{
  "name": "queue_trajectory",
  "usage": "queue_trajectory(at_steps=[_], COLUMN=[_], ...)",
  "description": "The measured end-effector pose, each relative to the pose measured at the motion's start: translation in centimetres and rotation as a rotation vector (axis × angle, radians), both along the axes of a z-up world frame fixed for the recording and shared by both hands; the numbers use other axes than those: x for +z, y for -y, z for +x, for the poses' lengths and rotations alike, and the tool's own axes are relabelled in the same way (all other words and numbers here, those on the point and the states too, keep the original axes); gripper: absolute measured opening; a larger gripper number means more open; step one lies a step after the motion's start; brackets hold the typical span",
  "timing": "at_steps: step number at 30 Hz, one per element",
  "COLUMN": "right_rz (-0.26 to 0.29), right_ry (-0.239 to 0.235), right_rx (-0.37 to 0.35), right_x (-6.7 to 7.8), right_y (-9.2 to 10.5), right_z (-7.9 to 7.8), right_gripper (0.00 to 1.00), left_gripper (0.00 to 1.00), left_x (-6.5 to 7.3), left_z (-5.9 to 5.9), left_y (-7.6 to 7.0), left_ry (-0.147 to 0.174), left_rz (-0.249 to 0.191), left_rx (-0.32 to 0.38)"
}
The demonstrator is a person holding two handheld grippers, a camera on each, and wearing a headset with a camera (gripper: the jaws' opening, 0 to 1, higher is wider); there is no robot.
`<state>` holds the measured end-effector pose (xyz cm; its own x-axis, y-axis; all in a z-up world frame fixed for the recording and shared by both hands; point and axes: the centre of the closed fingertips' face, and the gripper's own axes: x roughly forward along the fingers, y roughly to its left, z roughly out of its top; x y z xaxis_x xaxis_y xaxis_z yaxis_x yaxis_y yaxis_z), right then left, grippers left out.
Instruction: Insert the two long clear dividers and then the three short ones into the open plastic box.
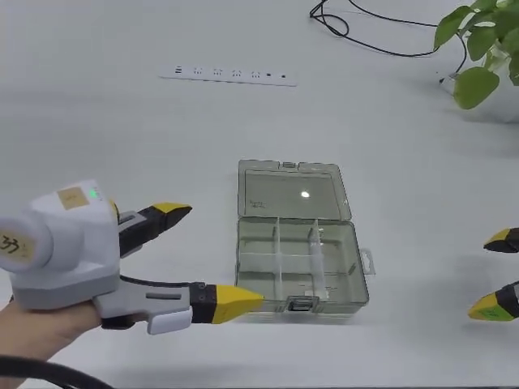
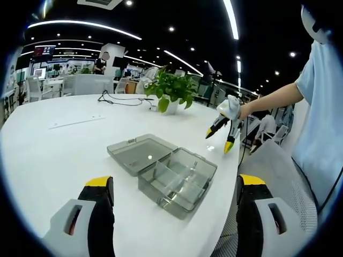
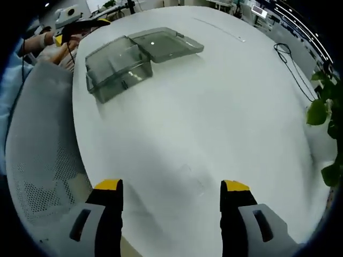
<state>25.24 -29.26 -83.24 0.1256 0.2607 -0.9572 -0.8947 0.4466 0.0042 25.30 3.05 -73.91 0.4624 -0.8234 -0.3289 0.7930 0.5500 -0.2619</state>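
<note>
White workbench tabletop point(image 1: 122, 138), open-plan office behind. A white power strip point(image 1: 229, 74) lies at the far side, with a black cable point(image 1: 365, 32) and a green potted plant point(image 1: 480, 49) at far right.

The smoky clear plastic box point(image 1: 353, 259) sits mid-table. Its flat hinged lid point(image 1: 292, 190) is laid open away from us and the latch side faces us. We read the box's long axis as running left to right across the head view, mouth straight up.

Clear plastic dividers point(image 1: 276, 251) stand upright inside. One line runs along the long axis and at least two cross it front to back. Glare on the plastic keeps us from counting them, so how many are seated is uncertain.

Left gripper point(image 1: 217, 254): yellow-tipped jaws wide apart, nothing between them. It hovers just left of the box, with the nearer tip just beside the front-left corner.

Right gripper point(image 1: 488, 275): jaws likewise apart and empty, well apart from the box on its right side.

The box lies to the right of the left gripper and to the left of the right one, and the left is clearly nearer. From its own view the left gripper looks along the box's long axis from the short end.

Our judgement: any remaining divider must come down from above, edge first. A long piece must line up with the left-right axis and a short one across it.
</note>
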Motion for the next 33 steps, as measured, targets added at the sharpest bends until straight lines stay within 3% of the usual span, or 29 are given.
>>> queue_trajectory(at_steps=[2,3,4,8,15,18,24,33], right_rz=[-0.033,-0.023,-0.015,-0.06,-0.112,-0.166,-0.172,-0.211], right_ry=[-0.014,-0.017,-0.009,-0.006,-0.004,-0.013,-0.008,0.012], right_rx=[0.106,0.145,0.231,0.369,0.446,0.505,0.507,0.546], right_x=[-0.2,-0.3,-0.3,-0.7,-1.1,-1.4,-1.5,-2.0], right_y=[0.1,-0.2,-0.7,-0.8,-0.6,0.3,0.5,1.1], right_z=[-0.5,-0.7,-0.9,-1.2,-0.3,-0.1,0.1,-0.2], right_gripper=[0.73,0.72,0.71,0.59,0.5,0.46,0.39,0.35], left_gripper=[0.97,0.97,0.97,0.97,0.96,0.96,0.96,0.96], left_x=[0.0,-0.1,-0.1,-0.1,-0.2,-0.2,-0.4,-0.8], left_z=[0.0,-0.1,-0.1,-0.3,-0.6,-0.5,-0.6,-0.8], left_y=[0.0,0.0,0.0,0.1,-0.1,-0.2,-0.4,0.0], left_ry=[-0.001,-0.001,-0.002,-0.007,-0.011,-0.011,-0.015,-0.025], left_rz=[0.0,0.0,0.001,0.001,0.006,0.008,0.007,0.001], left_rx=[0.001,0.001,0.002,0.002,0.003,0.007,0.015,0.013])
